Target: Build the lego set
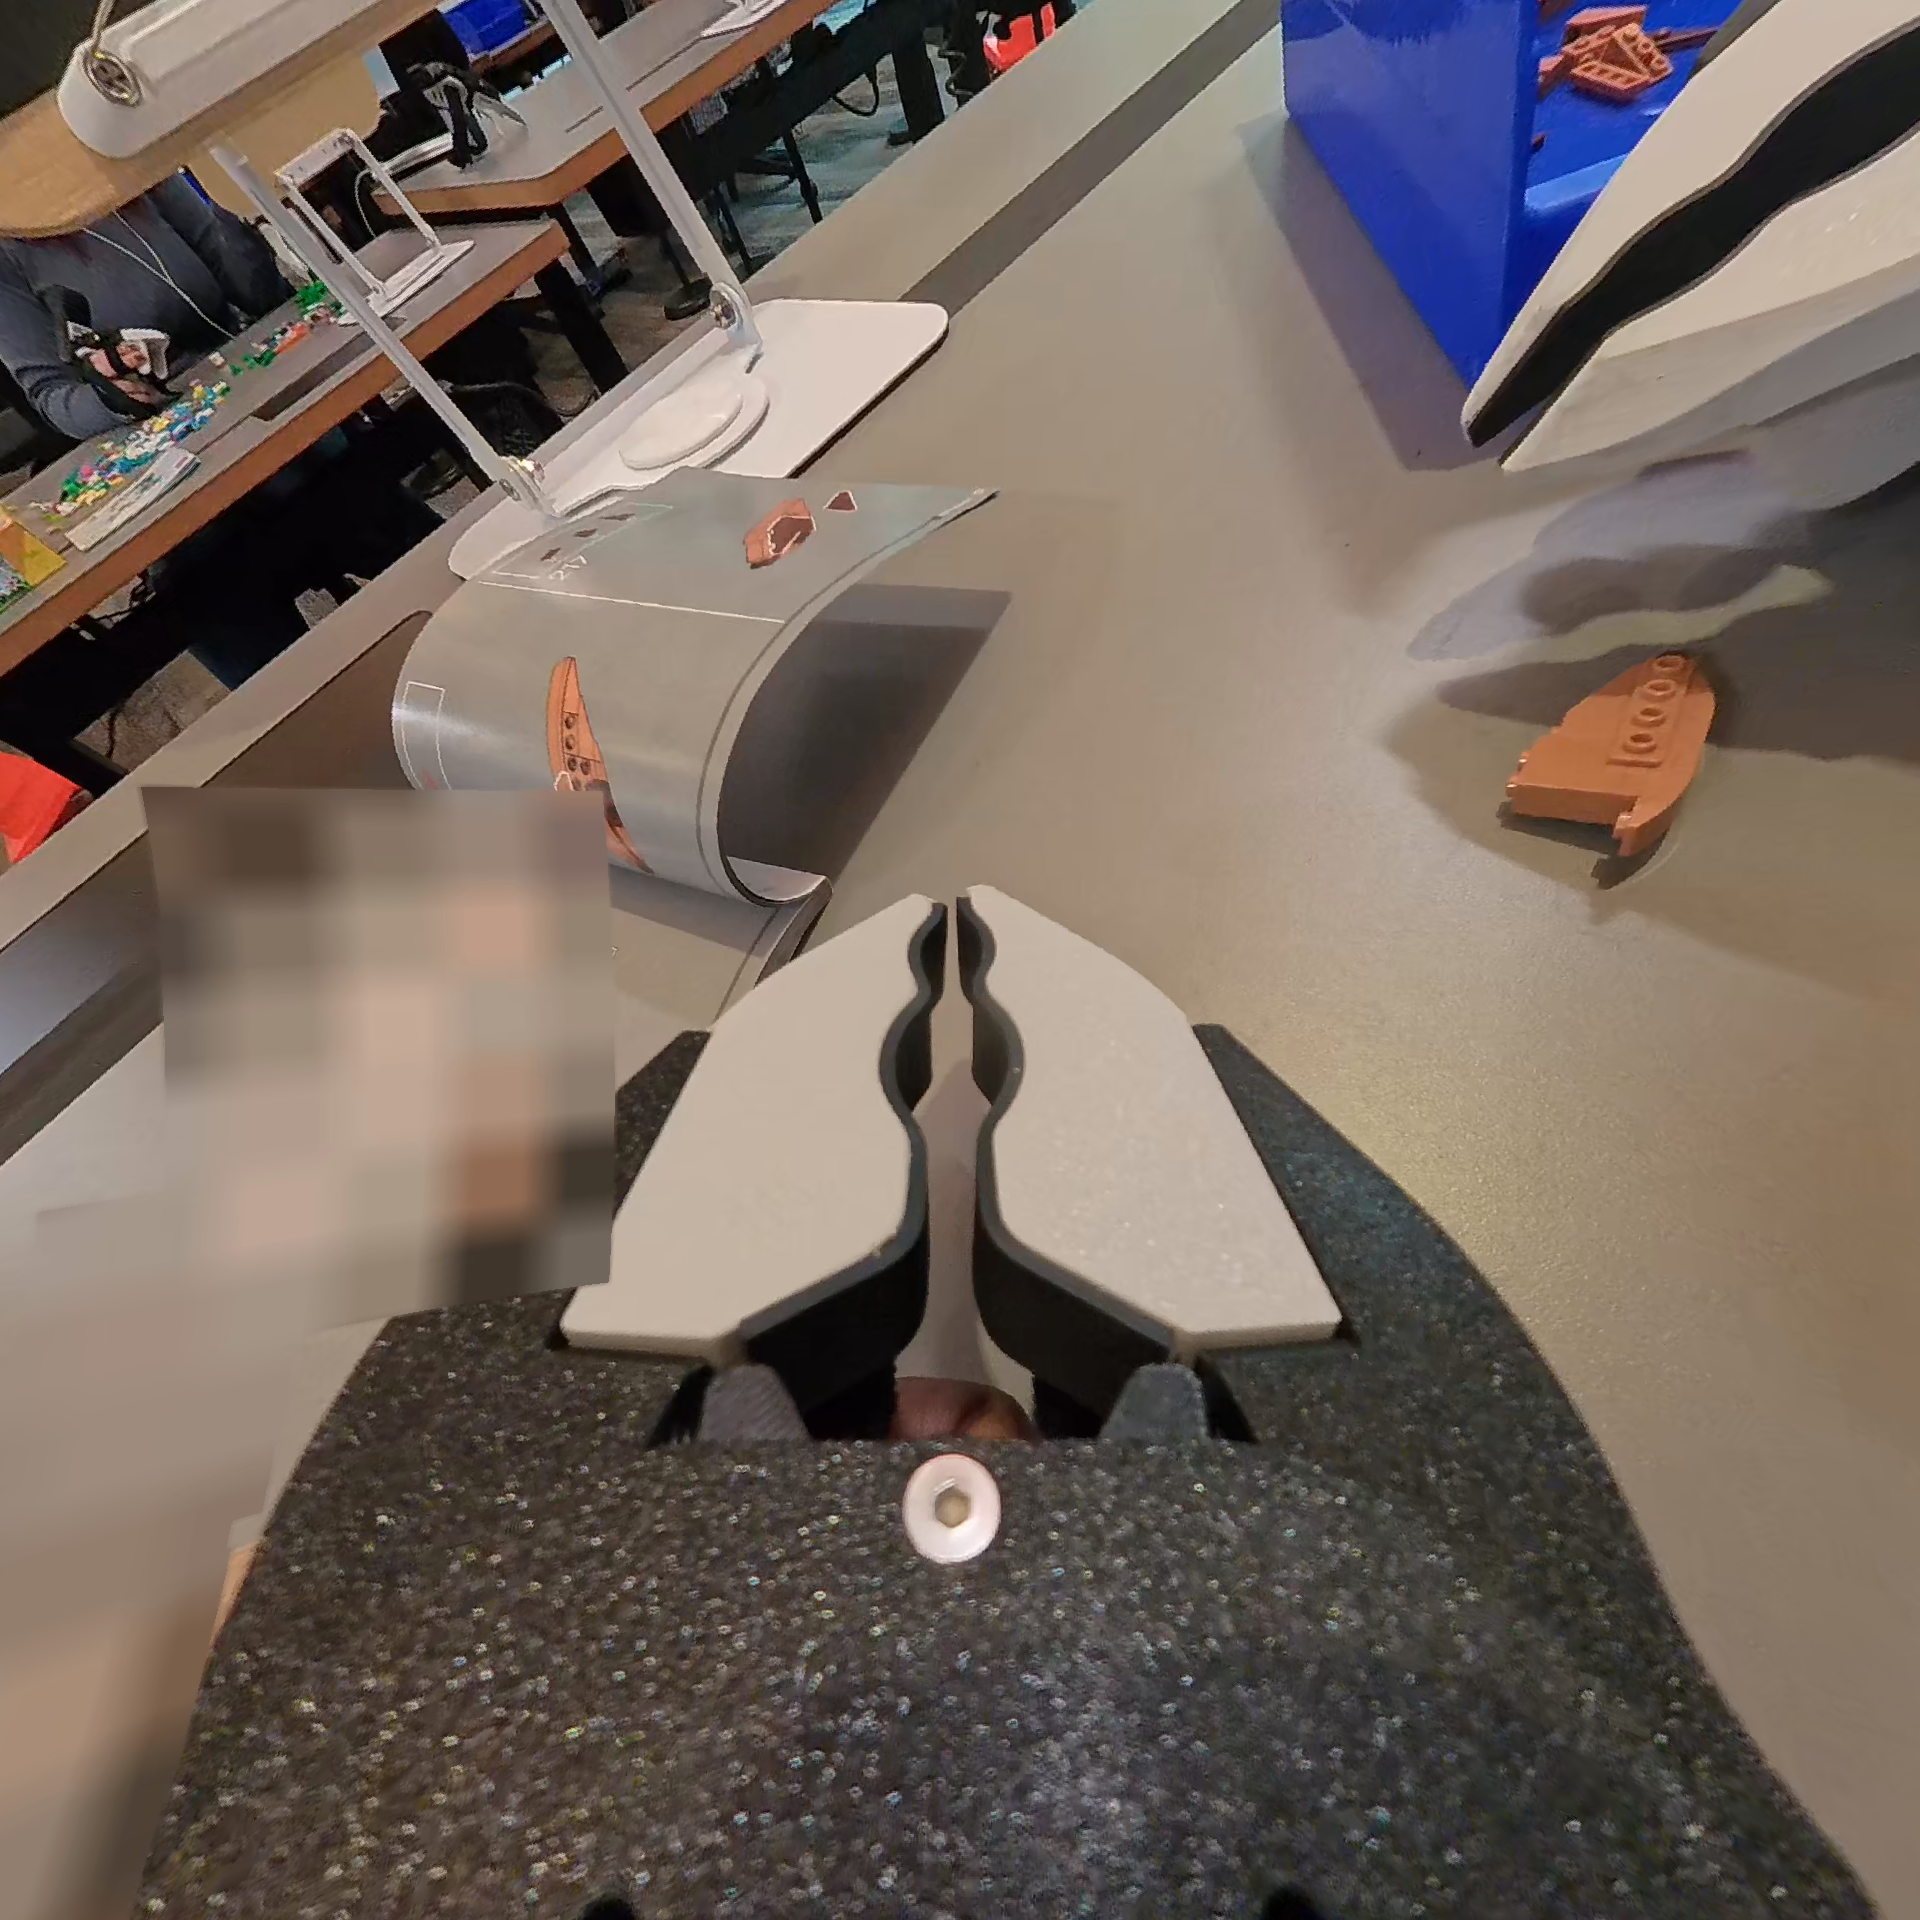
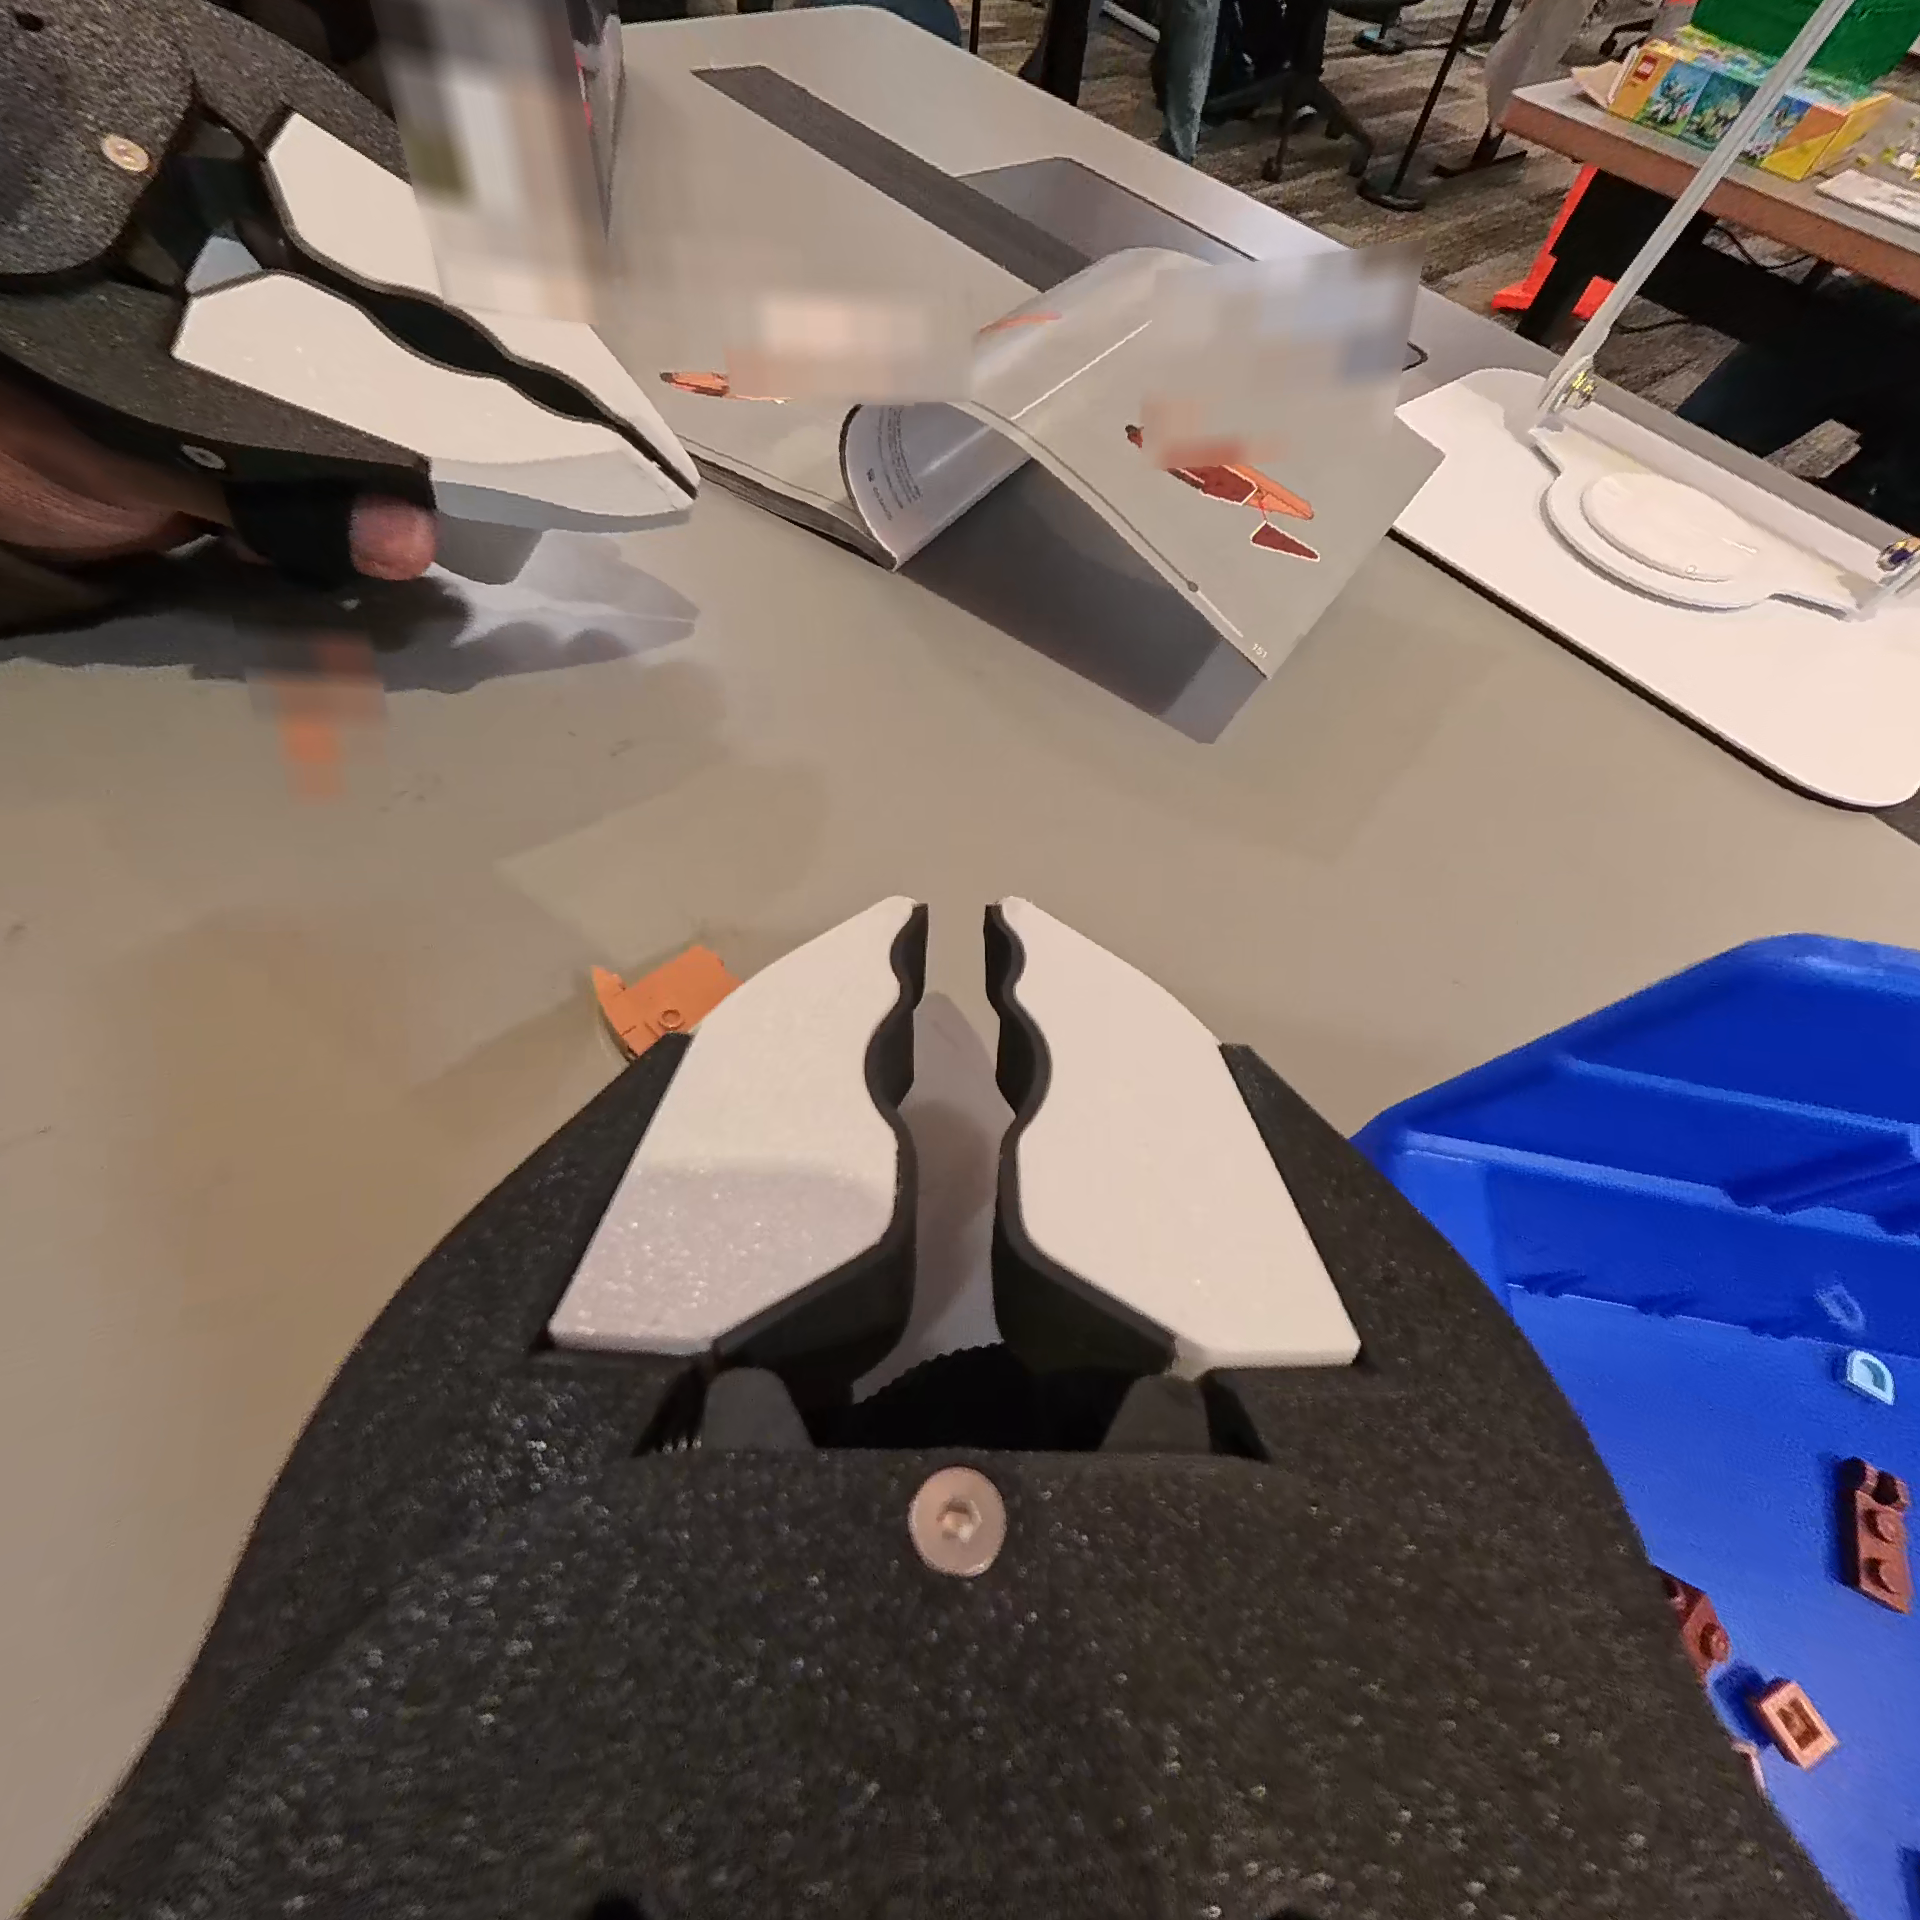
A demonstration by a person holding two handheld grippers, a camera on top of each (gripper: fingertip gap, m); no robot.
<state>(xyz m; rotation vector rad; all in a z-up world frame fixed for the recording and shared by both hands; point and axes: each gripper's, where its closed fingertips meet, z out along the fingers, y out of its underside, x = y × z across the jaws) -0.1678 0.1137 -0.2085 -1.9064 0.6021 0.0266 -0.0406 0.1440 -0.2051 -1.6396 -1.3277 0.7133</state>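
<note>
The build looks barely begun: only one orange hull piece lies alone on the grey table, with nothing visibly attached to it, so nearly all the assembly seems left to do.

Nearest, the left gripper has its tips almost touching and grips nothing. The right gripper shows a narrow gap, also empty; it hovers just over the hull piece, which peeks out beside its left finger in the right wrist view.

To the right stands a blue bin with dividers. It holds a few small reddish-brown plates and one pale blue piece; a far compartment holds more brown wedge parts, though their count is hard to tell.

Beyond, the manual lies open with a page curling over, and behind it a white lamp base.
</note>
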